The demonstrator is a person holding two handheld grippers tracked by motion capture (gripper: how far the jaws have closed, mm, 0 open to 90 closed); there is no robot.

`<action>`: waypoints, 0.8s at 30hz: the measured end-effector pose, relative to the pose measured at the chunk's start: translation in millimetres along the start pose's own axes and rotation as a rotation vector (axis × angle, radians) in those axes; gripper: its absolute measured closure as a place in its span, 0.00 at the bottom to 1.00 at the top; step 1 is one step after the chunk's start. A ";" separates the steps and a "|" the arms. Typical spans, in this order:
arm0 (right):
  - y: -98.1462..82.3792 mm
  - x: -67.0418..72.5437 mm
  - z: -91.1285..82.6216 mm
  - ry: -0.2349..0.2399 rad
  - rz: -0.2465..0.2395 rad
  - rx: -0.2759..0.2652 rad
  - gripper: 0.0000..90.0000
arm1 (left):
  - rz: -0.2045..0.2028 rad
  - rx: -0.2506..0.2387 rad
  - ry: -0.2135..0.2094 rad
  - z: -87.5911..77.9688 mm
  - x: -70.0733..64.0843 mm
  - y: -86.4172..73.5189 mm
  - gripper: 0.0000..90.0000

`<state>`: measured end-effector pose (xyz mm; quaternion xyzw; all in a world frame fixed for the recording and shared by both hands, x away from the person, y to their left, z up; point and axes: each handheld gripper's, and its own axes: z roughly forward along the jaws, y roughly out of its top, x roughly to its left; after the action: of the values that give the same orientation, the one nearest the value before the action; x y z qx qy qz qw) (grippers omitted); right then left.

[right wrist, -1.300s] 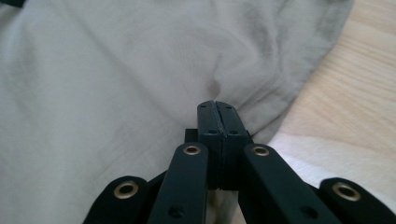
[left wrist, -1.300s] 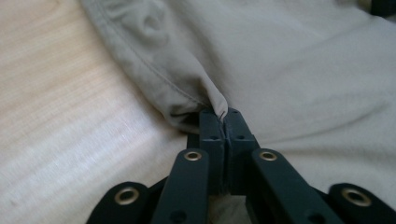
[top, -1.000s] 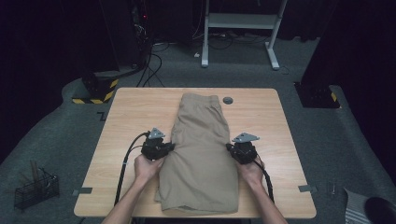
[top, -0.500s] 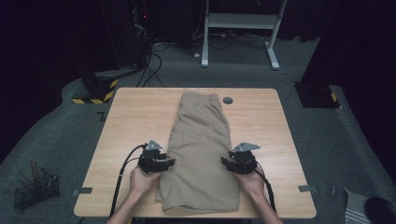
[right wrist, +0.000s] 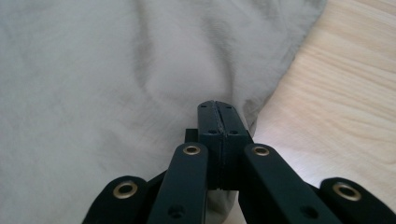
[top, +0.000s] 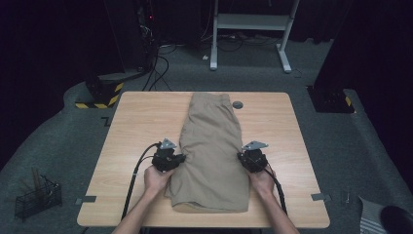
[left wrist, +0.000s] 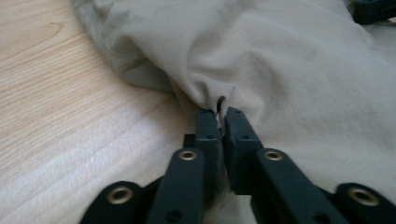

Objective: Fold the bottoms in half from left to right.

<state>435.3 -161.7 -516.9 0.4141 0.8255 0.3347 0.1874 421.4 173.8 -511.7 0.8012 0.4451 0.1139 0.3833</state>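
Folded khaki cotton shorts [top: 212, 156] lie lengthwise down the middle of the light wooden desk [top: 131, 131], hem end near the person. Left gripper [left wrist: 219, 112] has just closed, pinching a fold of the left cloth edge; right gripper [right wrist: 218, 108] has just closed too, jaws pressed tight on the right edge. Cloth looks light, soft, floppy, would sag and crease, so hold both side edges together, through all layers. Small dark round disc [top: 237, 104] beside the far waistband

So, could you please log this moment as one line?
left tongs: just closed, pinching shorts left edge | right tongs: just closed on right edge | shorts flat on table
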 end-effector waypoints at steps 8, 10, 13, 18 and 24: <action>-2.8 10.1 -27.2 0.067 0.024 -0.083 0.66 | 0.013 -0.016 -0.013 -26.6 -17.2 -13.5 0.59; -7.3 18.9 -29.2 0.083 0.002 -0.074 0.64 | 0.023 0.002 0.004 -25.3 -19.0 -21.8 0.62; -11.9 24.8 -21.3 0.075 -0.007 -0.045 0.61 | 0.002 0.000 0.022 -21.0 -13.5 -29.0 0.75; -10.9 18.0 -6.0 0.020 0.002 -0.027 0.59 | 0.015 -0.026 0.042 -10.2 -8.9 -23.7 0.91; -5.9 9.2 -0.8 0.004 0.015 -0.024 0.55 | 0.002 -0.043 0.042 -1.5 -5.3 -17.4 0.90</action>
<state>426.2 -157.1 -520.8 0.4173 0.8188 0.3467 0.1879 406.6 175.7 -522.3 0.7907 0.4497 0.1409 0.3909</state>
